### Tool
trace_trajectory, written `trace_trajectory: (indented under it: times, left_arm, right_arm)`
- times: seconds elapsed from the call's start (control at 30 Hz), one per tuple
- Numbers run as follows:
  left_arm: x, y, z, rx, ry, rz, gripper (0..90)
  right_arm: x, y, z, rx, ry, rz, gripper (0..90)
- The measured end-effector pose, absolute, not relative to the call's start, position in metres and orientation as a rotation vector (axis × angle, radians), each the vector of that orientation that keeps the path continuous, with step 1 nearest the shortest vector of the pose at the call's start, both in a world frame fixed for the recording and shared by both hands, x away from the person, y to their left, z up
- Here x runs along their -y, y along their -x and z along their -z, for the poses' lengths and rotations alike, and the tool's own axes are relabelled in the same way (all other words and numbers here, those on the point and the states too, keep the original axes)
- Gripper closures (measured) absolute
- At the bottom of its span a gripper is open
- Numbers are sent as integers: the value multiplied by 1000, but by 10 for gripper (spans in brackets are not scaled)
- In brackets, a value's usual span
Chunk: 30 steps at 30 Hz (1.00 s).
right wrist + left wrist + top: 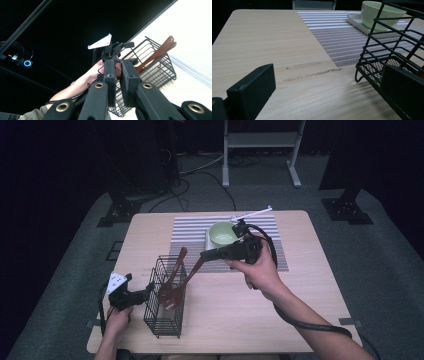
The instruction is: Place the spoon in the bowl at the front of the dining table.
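Lower centre of the high view, one spoon [176, 265] already stands in the basket [165, 312] braced by the wide-jawed left gripper [148, 291], while the right gripper [206, 255], jaws narrow on a second spoon [184, 285], seems mid-placement.

High view looks down; both close tool views share the wire basket [166, 296].

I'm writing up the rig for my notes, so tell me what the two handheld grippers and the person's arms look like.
Both are black. The left gripper carries a grey three-cornered plate on top. The right gripper has a thick black cable looping back along the forearm. Its jaws are flat black blocks on arms with brass-coloured rivets. The forearms are bare in the high view. The right gripper view shows an olive sleeve edge on the left arm.
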<state>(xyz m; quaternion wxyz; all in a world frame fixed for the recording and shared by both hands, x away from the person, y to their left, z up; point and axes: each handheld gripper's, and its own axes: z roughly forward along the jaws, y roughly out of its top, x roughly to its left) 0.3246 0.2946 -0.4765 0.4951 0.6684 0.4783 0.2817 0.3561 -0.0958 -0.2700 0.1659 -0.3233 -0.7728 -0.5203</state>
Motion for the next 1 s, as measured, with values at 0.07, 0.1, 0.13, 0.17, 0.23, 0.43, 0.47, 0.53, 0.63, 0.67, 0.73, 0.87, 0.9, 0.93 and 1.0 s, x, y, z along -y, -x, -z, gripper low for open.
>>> trace_trajectory:
  times: [0.07, 0.1, 0.13, 0.17, 0.23, 0.43, 0.47, 0.53, 0.63, 0.67, 0.73, 0.87, 0.9, 0.93, 1.0]
  left_arm:
    - [-295, -325, 476, -1160, -1621, -683, 0]
    - [-295, -325, 476, -1159, -1621, -683, 0]
    - [-295, -325, 476, -1159, -1621, -683, 0]
    - [-295, -325, 476, -1160, -1622, -684, 0]
    - [-295, -325, 476, -1160, -1622, -684, 0]
    - [-294, -325, 476, -1161, -1620, -684, 0]
    - [-295, -325, 476, -1161, -1621, -684, 0]
    - [-295, -325, 476, -1162, -1621, -684, 0]
    - [-294, -325, 476, -1160, -1622, -685, 0]
    - [-294, -325, 476, -1160, -1623, -686, 0]
    - [-294, -325, 476, -1160, -1623, -685, 0]
    - [-294, -325, 476, -1161, -1622, -685, 0]
    - [-295, -325, 476, -1160, -1623, -685, 0]
    - [-294, -325, 476, -1161, -1622, -685, 0]
    - [-294, -325, 476, -1161, -1622, -685, 0]
  right_arm:
    - [98, -356, 270, 2200, 924, 1480, 828]
    - [101, -357, 271, 2195, 930, 1483, 828]
    - [105, -357, 272, 2194, 934, 1482, 828]
    - [105, -357, 272, 2194, 934, 1482, 828]
    - [110, -358, 274, 2185, 946, 1480, 828]
    - [122, -358, 278, 2183, 965, 1473, 828]
    - [123, -358, 279, 2181, 968, 1472, 828]
    - [129, -359, 283, 2175, 981, 1465, 828]
    - [133, -359, 285, 2169, 986, 1467, 828]
    - [136, -360, 287, 2168, 994, 1460, 828]
    - [139, -360, 290, 2166, 1000, 1458, 828]
    - [144, -361, 293, 2164, 1006, 1461, 828]
    - [147, -361, 294, 2161, 1015, 1456, 828]
    - [150, -362, 297, 2159, 1025, 1454, 828]
    - [154, -362, 300, 2153, 1036, 1448, 828]
